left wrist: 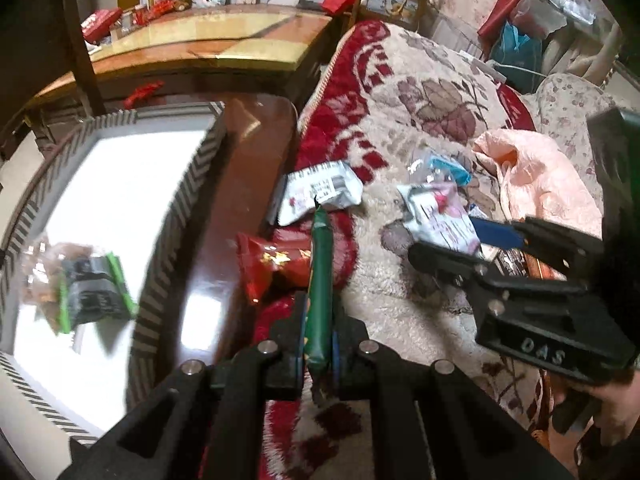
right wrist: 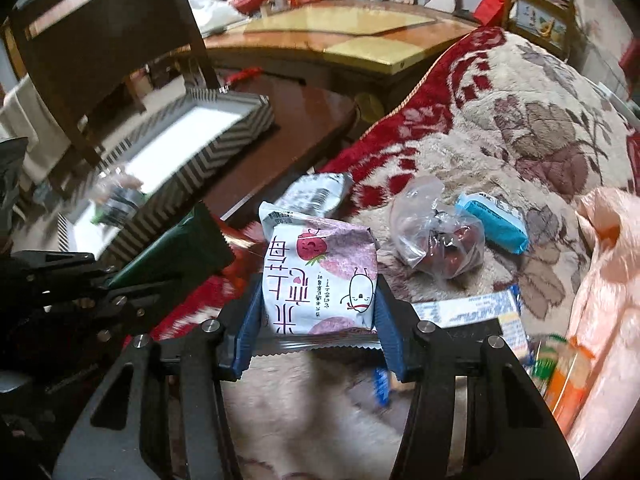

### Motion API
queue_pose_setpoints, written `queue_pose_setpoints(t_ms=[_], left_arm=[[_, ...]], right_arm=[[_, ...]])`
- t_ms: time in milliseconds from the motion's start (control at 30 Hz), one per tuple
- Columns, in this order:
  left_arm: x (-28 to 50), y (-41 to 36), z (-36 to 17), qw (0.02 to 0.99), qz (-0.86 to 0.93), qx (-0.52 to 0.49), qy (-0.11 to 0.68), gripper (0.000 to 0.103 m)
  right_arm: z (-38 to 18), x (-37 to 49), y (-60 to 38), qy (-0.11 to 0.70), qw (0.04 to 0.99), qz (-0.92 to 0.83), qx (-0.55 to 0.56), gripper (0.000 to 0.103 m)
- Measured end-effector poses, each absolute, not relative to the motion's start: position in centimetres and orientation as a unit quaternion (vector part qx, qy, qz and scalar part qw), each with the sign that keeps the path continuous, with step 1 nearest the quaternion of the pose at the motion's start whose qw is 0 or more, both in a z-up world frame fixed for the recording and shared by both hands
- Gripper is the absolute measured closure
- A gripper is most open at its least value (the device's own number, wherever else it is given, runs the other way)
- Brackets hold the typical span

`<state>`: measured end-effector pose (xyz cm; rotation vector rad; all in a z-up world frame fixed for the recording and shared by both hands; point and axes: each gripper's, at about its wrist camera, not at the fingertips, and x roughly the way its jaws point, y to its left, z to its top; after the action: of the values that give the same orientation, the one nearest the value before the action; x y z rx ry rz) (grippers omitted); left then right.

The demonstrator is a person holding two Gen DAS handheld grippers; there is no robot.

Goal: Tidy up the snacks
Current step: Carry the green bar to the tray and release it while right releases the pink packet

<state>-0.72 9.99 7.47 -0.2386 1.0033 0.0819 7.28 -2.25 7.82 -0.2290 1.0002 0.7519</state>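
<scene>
My left gripper (left wrist: 318,344) is shut on a long dark green snack packet (left wrist: 320,280), held above the blanket's edge; it also shows in the right wrist view (right wrist: 176,248). My right gripper (right wrist: 318,308) is shut on a white and pink snack packet (right wrist: 320,276) with a strawberry drawing, lifted over the blanket; it also shows in the left wrist view (left wrist: 444,220). A zigzag-patterned box (left wrist: 180,208) with a white inside stands on the dark table to the left and holds a green and black packet (left wrist: 96,292).
On the floral blanket (right wrist: 520,128) lie a white barcode packet (left wrist: 320,194), a red packet (left wrist: 276,264), a clear bag (right wrist: 436,228), a blue packet (right wrist: 494,222) and a peach plastic bag (right wrist: 600,280). A wooden chair (right wrist: 100,40) stands behind the box.
</scene>
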Motion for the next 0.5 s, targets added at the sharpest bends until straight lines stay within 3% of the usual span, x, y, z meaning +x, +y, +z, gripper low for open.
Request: queue_pose_setpoints(t_ms=[500], left_arm=[[-3.7,15.0,10.7,0.886,0.09,-0.11,0.442,0.092]], right_arm=[[9.8,3.5,1.1,0.456,0.801,0.374,-0.107,0.052]])
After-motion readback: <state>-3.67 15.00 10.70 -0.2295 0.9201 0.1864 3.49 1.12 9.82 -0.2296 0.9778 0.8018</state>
